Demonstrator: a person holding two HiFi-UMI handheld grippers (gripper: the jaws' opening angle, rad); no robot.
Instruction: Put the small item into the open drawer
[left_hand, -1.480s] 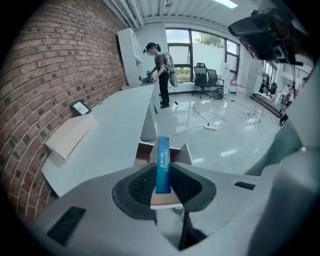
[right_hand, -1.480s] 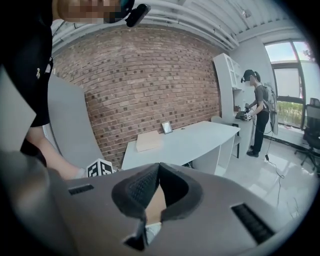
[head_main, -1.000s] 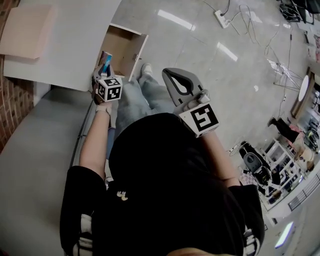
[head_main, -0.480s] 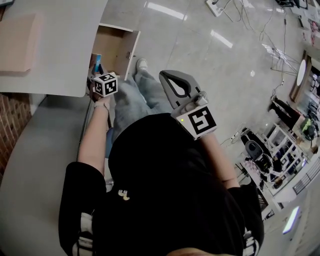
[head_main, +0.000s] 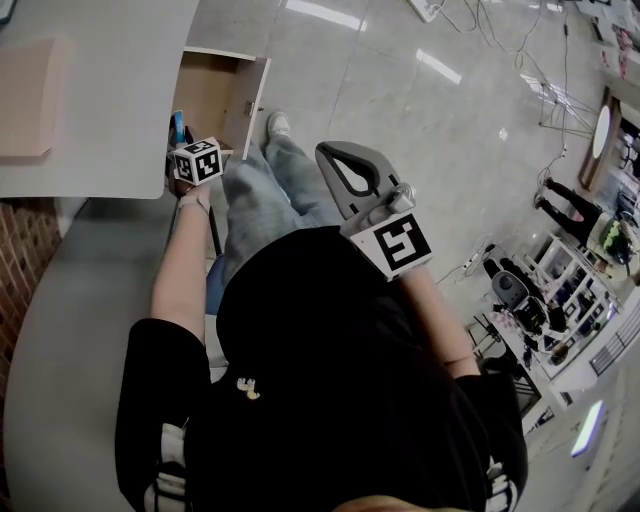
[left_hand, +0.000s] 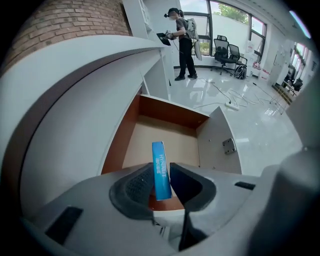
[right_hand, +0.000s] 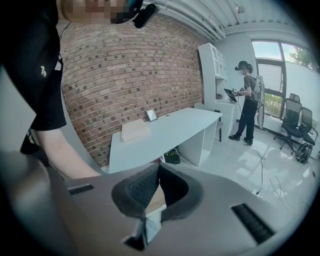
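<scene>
A small blue box (left_hand: 160, 169) stands upright between the jaws of my left gripper (left_hand: 161, 176), which is shut on it. Just beyond the jaws lies the open wooden drawer (left_hand: 165, 136), its inside bare. In the head view the blue box (head_main: 178, 124) pokes out ahead of the left gripper (head_main: 183, 140), at the near edge of the drawer (head_main: 205, 88) under the white desk (head_main: 100, 60). My right gripper (head_main: 330, 152) hangs above the person's legs, away from the drawer. Its jaws are shut with nothing between them, as the right gripper (right_hand: 157, 167) view confirms.
A flat cardboard box (head_main: 25, 95) lies on the desk top. The drawer's front panel (head_main: 255, 95) juts out over the glossy floor. Cables and a power strip (head_main: 430, 10) lie on the floor farther off. A person (left_hand: 182, 35) stands far back by the windows.
My left gripper has carried the blue box forward, closer over the open drawer. The right gripper has barely moved.
</scene>
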